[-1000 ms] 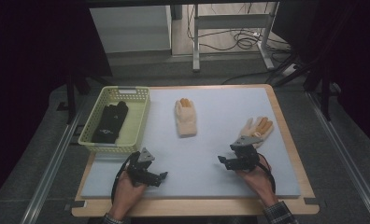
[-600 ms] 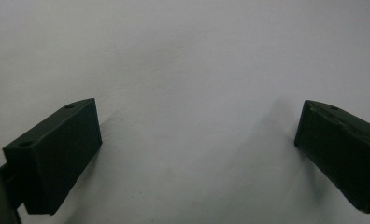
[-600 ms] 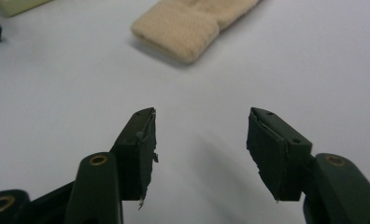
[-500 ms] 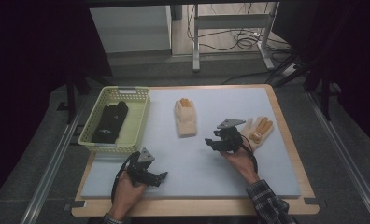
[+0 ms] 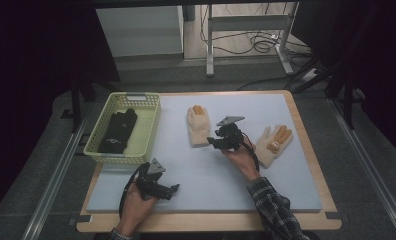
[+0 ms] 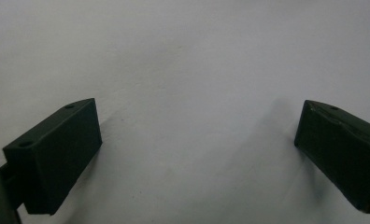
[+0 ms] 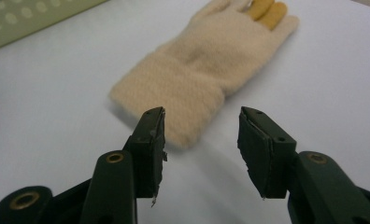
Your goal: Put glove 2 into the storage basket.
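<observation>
Two cream gloves with orange fingertips lie on the pale blue mat. One glove (image 5: 198,126) is at the middle back, the other glove (image 5: 272,143) lies to the right. My right gripper (image 5: 212,142) hovers open just short of the middle glove's cuff (image 7: 183,107), which sits right in front of the jaws in the right gripper view. My left gripper (image 5: 172,189) rests open near the front left of the mat, with bare mat between its jaws (image 6: 192,154).
A pale green basket (image 5: 148,131) at the left holds a black glove (image 5: 118,131). The wooden table edge (image 5: 206,221) borders the mat. Beyond the table, metal legs and cables (image 5: 256,42) lie on the floor.
My right gripper moved from the front right, beside the right glove, leftward and forward to the cuff of the middle glove. The left gripper stayed put.
</observation>
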Demonstrator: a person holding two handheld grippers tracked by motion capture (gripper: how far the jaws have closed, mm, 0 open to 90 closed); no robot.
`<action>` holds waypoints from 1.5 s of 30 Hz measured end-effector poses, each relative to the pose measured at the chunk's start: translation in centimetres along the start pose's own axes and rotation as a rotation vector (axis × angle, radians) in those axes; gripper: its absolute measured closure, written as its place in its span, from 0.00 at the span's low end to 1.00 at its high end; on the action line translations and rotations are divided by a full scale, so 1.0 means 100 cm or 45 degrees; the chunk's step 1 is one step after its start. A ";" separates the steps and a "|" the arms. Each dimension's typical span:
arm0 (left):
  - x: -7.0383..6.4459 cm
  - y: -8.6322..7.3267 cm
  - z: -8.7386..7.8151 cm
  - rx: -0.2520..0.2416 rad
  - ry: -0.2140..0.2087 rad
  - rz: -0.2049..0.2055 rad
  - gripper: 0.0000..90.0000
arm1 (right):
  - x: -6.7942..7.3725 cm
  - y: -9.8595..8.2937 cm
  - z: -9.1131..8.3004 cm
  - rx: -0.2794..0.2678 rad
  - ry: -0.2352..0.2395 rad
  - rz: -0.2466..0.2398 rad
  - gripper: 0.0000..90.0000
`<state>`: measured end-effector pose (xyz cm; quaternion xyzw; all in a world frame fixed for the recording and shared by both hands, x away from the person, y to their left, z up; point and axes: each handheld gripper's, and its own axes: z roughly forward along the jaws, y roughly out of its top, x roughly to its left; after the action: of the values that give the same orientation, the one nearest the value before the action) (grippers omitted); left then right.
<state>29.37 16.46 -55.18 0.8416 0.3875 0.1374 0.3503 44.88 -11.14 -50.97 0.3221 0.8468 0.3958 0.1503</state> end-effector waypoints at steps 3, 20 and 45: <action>0.000 0.000 0.000 0.002 0.000 0.003 0.01 | 0.000 0.006 0.009 -0.002 0.008 0.015 0.56; 0.000 0.000 0.000 -0.001 0.000 -0.001 0.01 | -0.005 0.012 0.034 0.063 0.002 0.068 0.92; 0.000 0.000 0.000 0.000 -0.003 -0.001 0.01 | 0.000 0.022 0.048 0.036 0.100 -0.095 0.30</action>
<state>29.38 16.46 -55.19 0.8416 0.3875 0.1363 0.3507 48.29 -7.37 -52.37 0.2766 0.8689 0.3904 0.1269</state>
